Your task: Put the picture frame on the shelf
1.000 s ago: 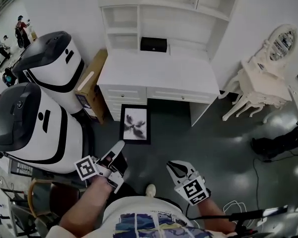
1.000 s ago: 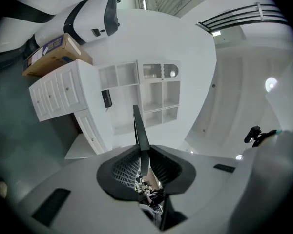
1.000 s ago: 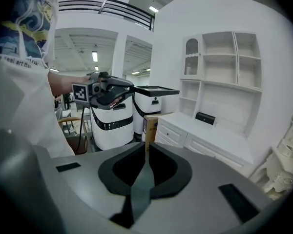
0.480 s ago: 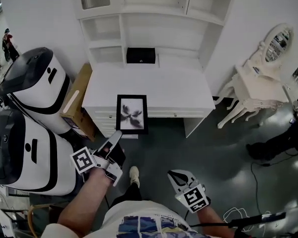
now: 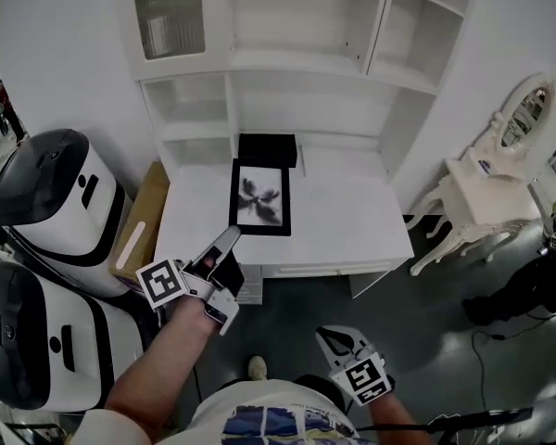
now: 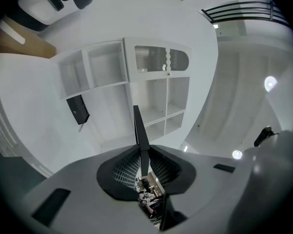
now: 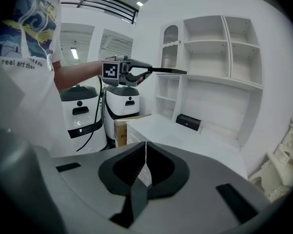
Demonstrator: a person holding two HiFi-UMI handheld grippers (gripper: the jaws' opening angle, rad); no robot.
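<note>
A: Picture frame [image 5: 260, 196], face up, nearly flat, over the desk [image 5: 352, 225], near the black box [image 5: 267, 149]. Left gripper [image 5: 228, 243] clamped on its near edge.
B: Right gripper [image 5: 338, 338]?
A: Jaws closed, empty, low by the body.
B: Shelf [image 5: 296, 61] not reached. I'd tip the frame upright, set its bottom edge in an open bay, lean it back, then release.

Box [image 5: 267, 149] on desk [image 5: 352, 225] below shelves [image 5: 306, 63], carton [image 5: 141, 225] beside desk's left edge
</note>
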